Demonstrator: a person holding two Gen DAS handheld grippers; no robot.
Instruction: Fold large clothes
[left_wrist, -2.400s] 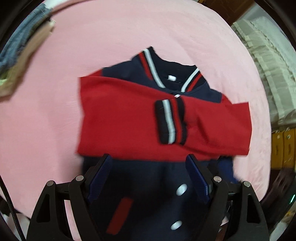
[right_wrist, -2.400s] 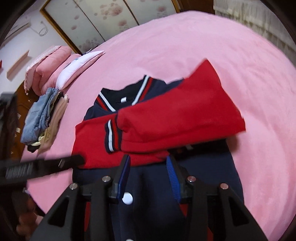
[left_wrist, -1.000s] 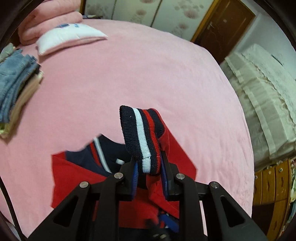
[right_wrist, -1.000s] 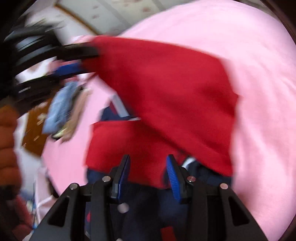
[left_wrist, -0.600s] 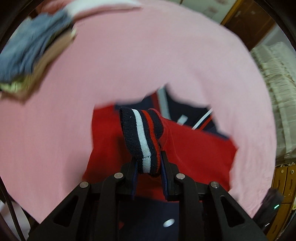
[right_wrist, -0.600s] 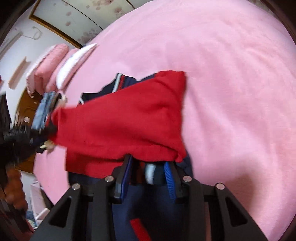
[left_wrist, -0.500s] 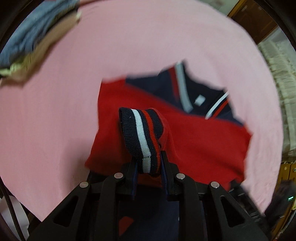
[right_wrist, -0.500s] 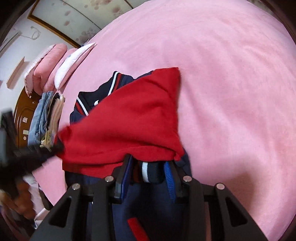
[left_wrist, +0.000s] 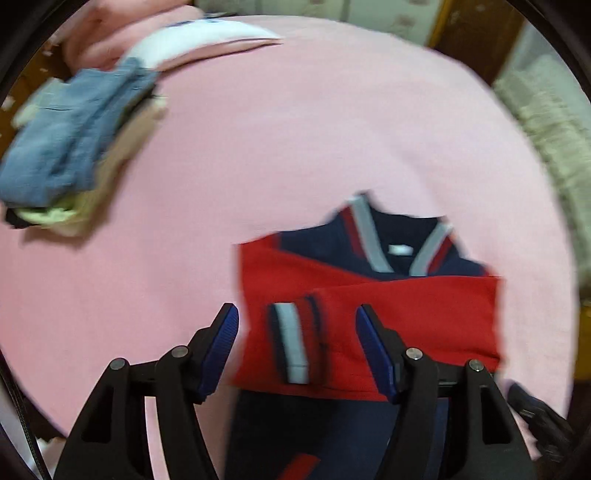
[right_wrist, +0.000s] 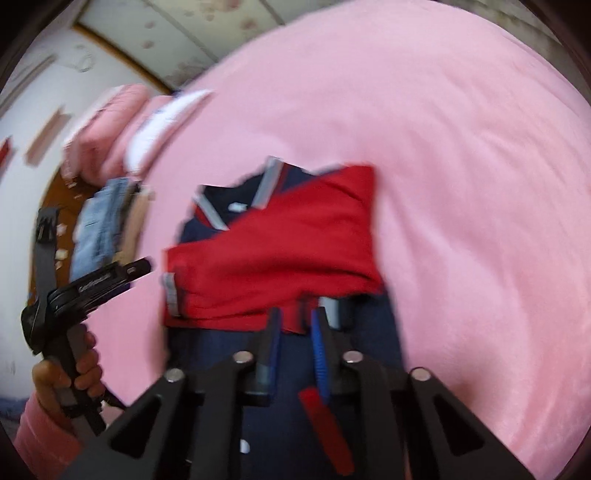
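A navy and red varsity jacket (left_wrist: 369, 317) lies on the pink bed, both red sleeves folded across its chest. The striped cuff (left_wrist: 291, 343) of the top sleeve lies flat near the jacket's left edge. My left gripper (left_wrist: 297, 343) is open above that cuff and holds nothing. In the right wrist view the jacket (right_wrist: 273, 254) lies just ahead. My right gripper (right_wrist: 293, 343) has its jaws narrowly apart; red sleeve cloth (right_wrist: 293, 321) sits at their tips, whether pinched I cannot tell. The left gripper (right_wrist: 122, 273) shows at the left, in a hand.
A stack of folded clothes with blue jeans on top (left_wrist: 74, 147) lies on the bed's far left. Pink and white pillows (left_wrist: 192, 40) are at the head. A cream lace-covered piece of furniture (left_wrist: 546, 129) stands right of the bed. The pink bedspread (left_wrist: 295, 129) stretches beyond the jacket.
My left gripper has let go of the striped cuff and opened. The sleeve now lies flat across the jacket. The right gripper has backed off slightly.
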